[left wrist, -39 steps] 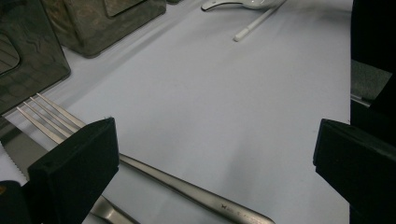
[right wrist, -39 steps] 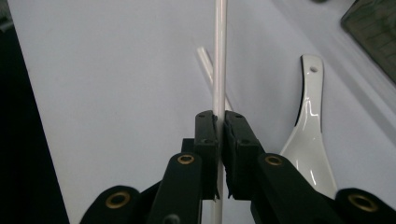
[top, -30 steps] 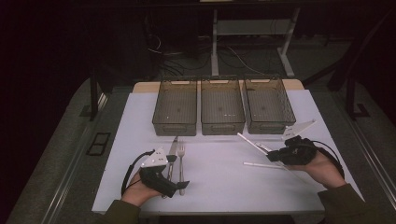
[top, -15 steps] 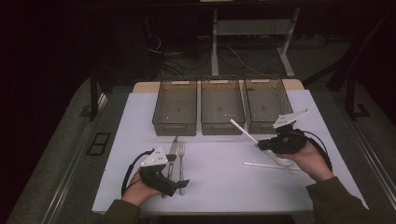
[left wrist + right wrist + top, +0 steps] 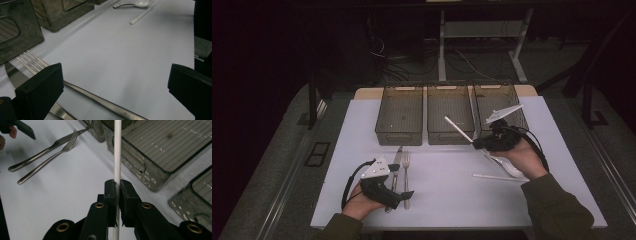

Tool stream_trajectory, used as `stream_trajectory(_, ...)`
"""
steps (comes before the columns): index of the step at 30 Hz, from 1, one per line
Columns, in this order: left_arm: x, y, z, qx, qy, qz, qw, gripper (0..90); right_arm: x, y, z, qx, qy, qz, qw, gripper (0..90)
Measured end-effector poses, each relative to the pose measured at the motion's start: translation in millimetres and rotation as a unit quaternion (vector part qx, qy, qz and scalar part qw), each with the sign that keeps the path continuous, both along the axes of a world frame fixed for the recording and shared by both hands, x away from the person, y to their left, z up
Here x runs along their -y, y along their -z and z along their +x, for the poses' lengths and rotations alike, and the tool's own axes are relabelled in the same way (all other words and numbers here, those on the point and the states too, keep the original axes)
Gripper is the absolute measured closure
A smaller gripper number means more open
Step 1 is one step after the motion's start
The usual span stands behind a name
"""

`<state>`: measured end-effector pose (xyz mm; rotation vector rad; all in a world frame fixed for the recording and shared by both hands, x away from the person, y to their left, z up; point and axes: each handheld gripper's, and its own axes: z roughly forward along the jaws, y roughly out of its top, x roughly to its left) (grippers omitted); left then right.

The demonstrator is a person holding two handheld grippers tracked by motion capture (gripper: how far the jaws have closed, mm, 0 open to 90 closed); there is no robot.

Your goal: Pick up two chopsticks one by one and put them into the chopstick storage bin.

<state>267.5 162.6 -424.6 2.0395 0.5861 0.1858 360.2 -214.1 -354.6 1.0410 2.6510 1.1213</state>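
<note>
Chopstick point(image 5: 117, 150) clamped in right gripper point(image 5: 476, 144), near middle bin point(image 5: 450, 114); bins empty; second chopstick point(image 5: 497, 177), spoon point(image 5: 504, 163), fork point(image 5: 406, 172), knife point(image 5: 394, 164) left; left gripper point(image 5: 112, 82) wide open, empty.

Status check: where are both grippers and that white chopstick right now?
Right gripper shut on white chopstick, lifted near the middle bin. Left gripper open, over the fork. Second chopstick lies on the table. Nothing in the way.

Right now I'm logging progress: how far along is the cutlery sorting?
Nothing looks done: the three bins seem empty. In hand: the right claw is shut on a white chopstick near the middle bin. Left: the second chopstick, spoon, fork and knife; the left claw is open.
</note>
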Motion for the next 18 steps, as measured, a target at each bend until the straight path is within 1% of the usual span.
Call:
stream_trajectory(10, 0.8, -0.2, -0.5, 0.004, 0.001, -0.001, 1.0000, 0.0, -23.7, -12.5, 19.6, -0.001, 0.006, 0.001, 1.0000, 84.3)
stream_trajectory(15, 2.1, 0.8, -1.3, 0.003, 0.001, -0.002, 1.0000, 0.0, -36.4, -14.5, 30.6, -0.004, 0.008, 0.003, 0.9999, 84.3)
stream_trajectory(16, 2.1, 0.9, -1.4, 0.003, 0.000, -0.002, 1.0000, 0.0, -41.6, -16.2, 34.2, -0.004, 0.011, 0.004, 0.9999, 84.3)
stream_trajectory(17, 1.5, 0.7, -1.1, 0.004, 0.002, 0.001, 1.0000, 0.0, -41.6, -16.2, 34.2, -0.004, 0.011, 0.004, 0.9999, 84.3)
stream_trajectory(18, 1.6, 0.8, -1.2, 0.004, 0.001, -0.001, 1.0000, 0.0, -43.9, -17.1, 36.3, -0.004, 0.010, 0.005, 0.9999, 84.3)
